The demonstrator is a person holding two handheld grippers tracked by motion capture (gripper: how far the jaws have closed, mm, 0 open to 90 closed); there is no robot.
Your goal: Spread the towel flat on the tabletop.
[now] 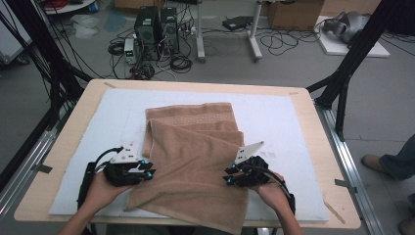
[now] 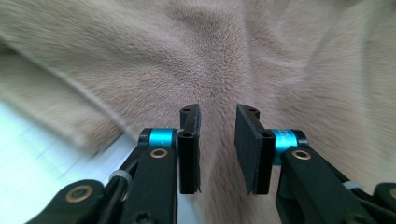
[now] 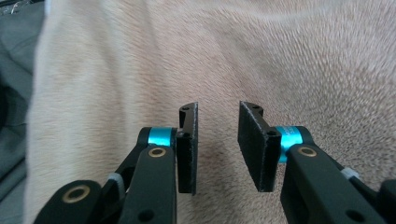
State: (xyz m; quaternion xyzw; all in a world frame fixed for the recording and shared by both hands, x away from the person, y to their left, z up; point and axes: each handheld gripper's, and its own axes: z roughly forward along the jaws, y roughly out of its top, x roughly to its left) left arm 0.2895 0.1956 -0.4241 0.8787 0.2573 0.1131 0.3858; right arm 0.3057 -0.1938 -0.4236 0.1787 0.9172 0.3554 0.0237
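I see a big tan towel point(image 1: 195, 161) lying on the white mat point(image 1: 288, 117) that covers the wooden table point(image 1: 313, 105). The towel is folded over itself, so the near part lies slanted across the far part. The far part shows a band with a square pattern. The near edge of the towel hangs a little over the table's front side.

My left gripper point(image 1: 147, 172) sits at the towel's left edge, held in the left hand point(image 1: 100, 191). In the left gripper view, the left gripper point(image 2: 217, 140) has its jaws parted with a small gap between them. Nothing is in that gap; the fuzzy towel point(image 2: 261, 56) lies just past the tips (the picture is a bit blurry). A strip of white mat point(image 2: 42, 158) shows at the lower left there.

My right gripper point(image 1: 229, 176) sits at the towel's right edge, held in the right hand point(image 1: 271, 193). In the right gripper view, the right gripper point(image 3: 217, 140) also has its jaws a little apart, and they grip nothing. The towel point(image 3: 261, 60) spreads out behind them, and its edge drops off at the left of that view.

The two grippers point toward each other across the cloth.
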